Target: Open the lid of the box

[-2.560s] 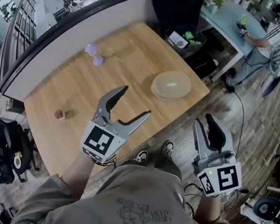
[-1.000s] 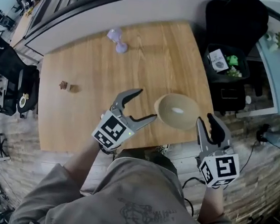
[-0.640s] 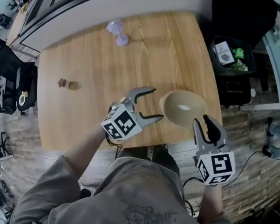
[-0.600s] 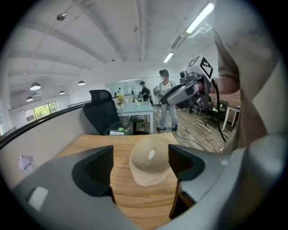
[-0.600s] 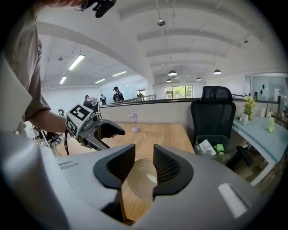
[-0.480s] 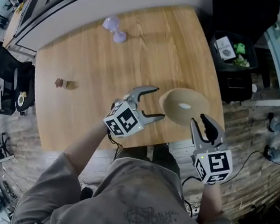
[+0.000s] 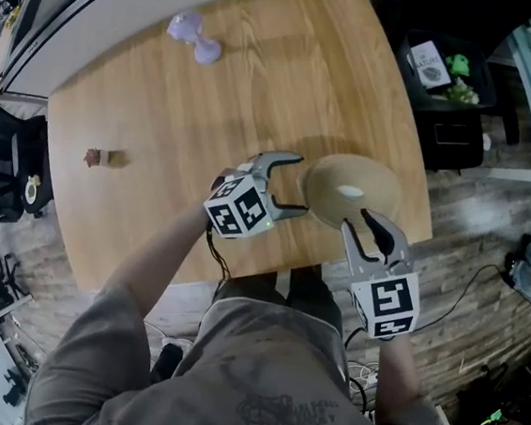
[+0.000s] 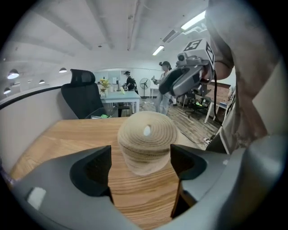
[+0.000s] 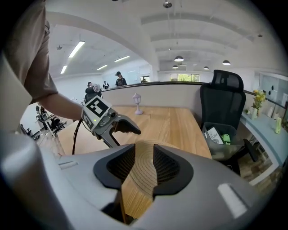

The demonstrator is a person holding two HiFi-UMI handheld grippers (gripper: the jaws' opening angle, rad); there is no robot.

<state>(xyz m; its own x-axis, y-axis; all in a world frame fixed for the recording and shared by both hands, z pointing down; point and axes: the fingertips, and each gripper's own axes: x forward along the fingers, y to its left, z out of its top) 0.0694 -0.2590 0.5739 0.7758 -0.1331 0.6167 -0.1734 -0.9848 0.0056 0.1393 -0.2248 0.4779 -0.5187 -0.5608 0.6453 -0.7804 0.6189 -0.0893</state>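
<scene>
So the left gripper (image 7: 300,183) had just spread wide, woven round box (image 7: 352,183) right ahead, untouched. The right gripper (image 7: 371,218) hovered barely parted at its near edge. A lilac dumbbell-shaped thing (image 7: 193,38) sat way beyond both.

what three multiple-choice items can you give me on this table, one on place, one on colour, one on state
1. Where on the table is the box?
A. at the far edge
B. by the near right corner
C. at the left edge

2. What colour is the dumbbell?
A. green
B. lilac
C. red

3. How is the box's lid?
A. on, closed
B. lying beside the box
C. tipped up on edge

Key:
1 B: the head view shows it by the near right corner.
2 B: it is pale lilac against the wood.
3 A: the left gripper view shows the lid sitting flat on the box.
</scene>
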